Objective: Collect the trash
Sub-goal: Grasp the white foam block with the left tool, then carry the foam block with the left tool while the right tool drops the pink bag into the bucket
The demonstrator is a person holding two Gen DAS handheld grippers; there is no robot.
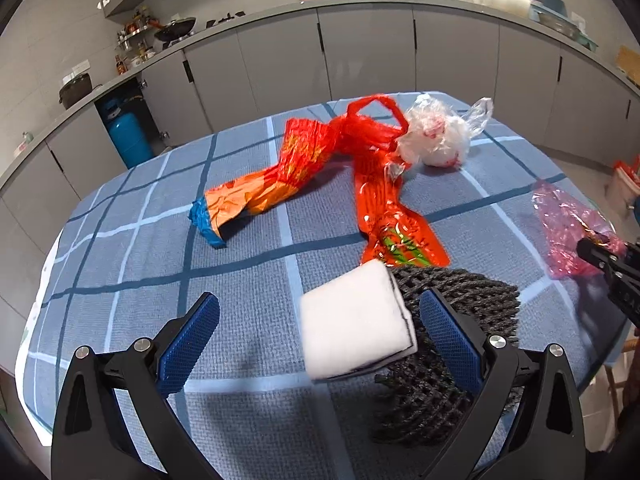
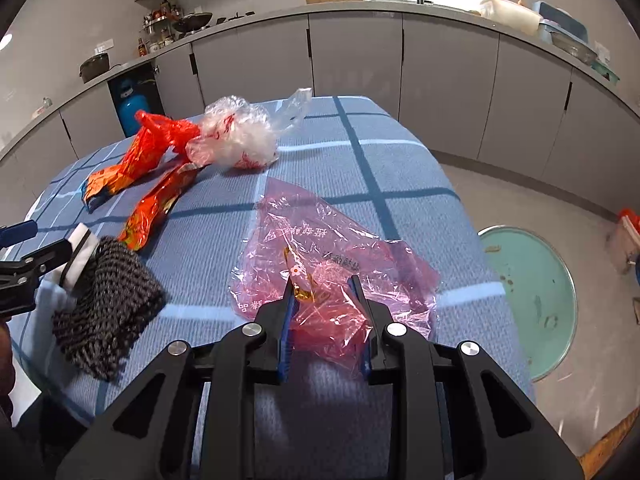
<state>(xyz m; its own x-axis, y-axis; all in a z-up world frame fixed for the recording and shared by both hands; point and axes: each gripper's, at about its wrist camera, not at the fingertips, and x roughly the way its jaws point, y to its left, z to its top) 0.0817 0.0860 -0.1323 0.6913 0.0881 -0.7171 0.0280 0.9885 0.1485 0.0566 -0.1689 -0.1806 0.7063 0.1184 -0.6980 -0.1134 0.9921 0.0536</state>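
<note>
Checked woven tablecloth (image 2: 392,168); right tool (image 2: 322,286) pinching crinkled pink plastic bag (image 2: 320,248).

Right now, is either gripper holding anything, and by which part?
The right gripper is closed on the pink plastic bag, pinching its crumpled near edge. The left gripper is open around the white foam piece, holding nothing.

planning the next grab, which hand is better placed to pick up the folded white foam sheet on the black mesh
Left. The left gripper is open with the folded white foam sheet lying between its fingers, atop the black foam mesh. The right gripper is closed on the crumpled pink plastic bag, further right.
</note>
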